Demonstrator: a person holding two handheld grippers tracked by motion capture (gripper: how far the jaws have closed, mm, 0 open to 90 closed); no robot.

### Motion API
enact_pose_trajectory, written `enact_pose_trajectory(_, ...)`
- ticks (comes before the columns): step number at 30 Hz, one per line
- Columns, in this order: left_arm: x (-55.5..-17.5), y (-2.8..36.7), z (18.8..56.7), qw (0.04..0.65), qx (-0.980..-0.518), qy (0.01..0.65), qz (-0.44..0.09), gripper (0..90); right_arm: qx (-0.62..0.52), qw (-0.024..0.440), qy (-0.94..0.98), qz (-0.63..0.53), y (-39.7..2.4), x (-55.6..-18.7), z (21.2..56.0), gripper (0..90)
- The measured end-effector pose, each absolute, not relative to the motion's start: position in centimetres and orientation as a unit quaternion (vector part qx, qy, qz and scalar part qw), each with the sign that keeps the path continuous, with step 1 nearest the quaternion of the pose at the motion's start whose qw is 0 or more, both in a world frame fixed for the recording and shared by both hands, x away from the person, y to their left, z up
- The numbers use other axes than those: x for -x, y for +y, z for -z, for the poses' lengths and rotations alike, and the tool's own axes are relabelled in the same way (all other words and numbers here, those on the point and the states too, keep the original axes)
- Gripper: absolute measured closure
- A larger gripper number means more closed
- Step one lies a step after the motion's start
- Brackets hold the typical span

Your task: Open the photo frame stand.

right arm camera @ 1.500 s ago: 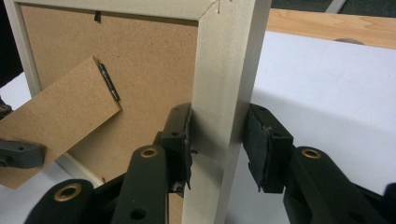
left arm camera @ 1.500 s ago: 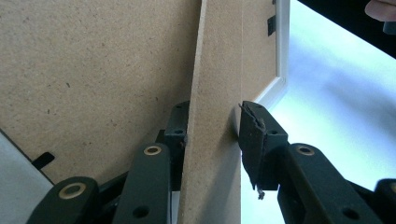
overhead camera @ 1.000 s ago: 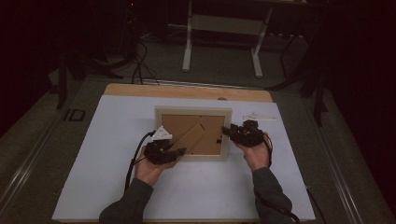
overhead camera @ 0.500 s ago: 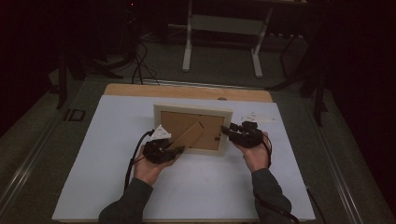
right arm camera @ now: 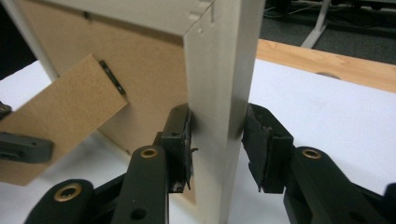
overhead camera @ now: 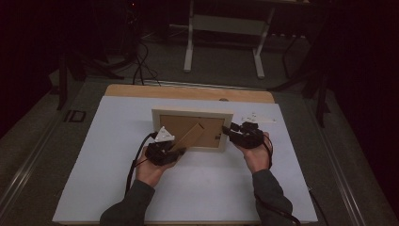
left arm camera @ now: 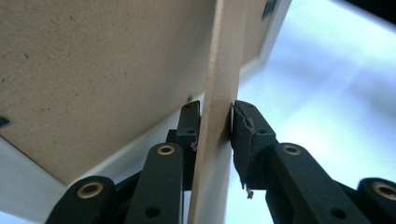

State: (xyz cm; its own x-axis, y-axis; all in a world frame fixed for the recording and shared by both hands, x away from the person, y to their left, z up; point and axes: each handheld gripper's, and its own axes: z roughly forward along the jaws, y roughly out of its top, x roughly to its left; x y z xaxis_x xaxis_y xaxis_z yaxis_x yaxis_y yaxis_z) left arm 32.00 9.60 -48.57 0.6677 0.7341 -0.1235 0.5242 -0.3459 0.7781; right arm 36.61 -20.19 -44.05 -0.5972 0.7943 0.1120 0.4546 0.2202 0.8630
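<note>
So the picture frame (overhead camera: pixel 192 129) is standing upright near the middle of the white worktop (overhead camera: pixel 94 155), back side facing the person — its long axis runs left-right across the worktop, with the brown backing board showing and the pale border around it. The easel stand (overhead camera: pixel 188 136) on the back slants down from upper right to lower left in the high view, and its lower end sticks out toward the person. The left tongs (left arm camera: pixel 215 126) have that stand between them edge-on: the jaws have just been closing, and in the left gripper view both pads sit right against the thin fibreboard strip, so it's gripped. The right tongs (right arm camera: pixel 217 140) are clamped on the frame's right-hand side rail, one pad on the back face, the other on the outer face, though I can't tell if that outer pad is pressed fully flat — the left pad definitely touches. In the right gripper view you can also see the small black turn clip (right arm camera: pixel 112 77) on the backing. The worktop is a white sheet over a light wooden board (overhead camera: pixel 188 92) that peeks out along the far edge. The room behind is dark, with a grey floor, some cables (overhead camera: pixel 141 66) and the white legs of another table (overhead camera: pixel 226 42).
</note>
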Motion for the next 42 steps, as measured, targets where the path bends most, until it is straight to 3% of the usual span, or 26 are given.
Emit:
enact_pose_trajectory(18,-31.1,8.8,49.2,0.406,-0.825,0.371,-0.130,80.0,-0.404,0.192,0.759,-0.474,-20.0,-35.5,44.3,63.3)
enact_pose_trajectory(23,-30.8,8.8,49.3,0.406,-0.826,0.367,-0.132,80.8,-0.391,0.176,0.766,-0.480,-20.5,-35.7,44.2,62.1)
enact_pose_trajectory(27,-30.8,8.8,49.4,0.404,-0.827,0.368,-0.133,80.8,-0.375,0.140,0.770,-0.497,-21.1,-36.5,44.4,53.5)
enact_pose_trajectory(32,-30.8,8.8,49.4,0.404,-0.827,0.367,-0.134,80.7,-0.340,0.139,0.789,-0.493,-20.9,-37.3,44.7,43.1)
enact_pose_trajectory(42,-30.9,8.8,49.4,0.401,-0.829,0.364,-0.136,80.8,-0.299,0.142,0.811,-0.482,-20.0,-38.1,44.9,35.0)
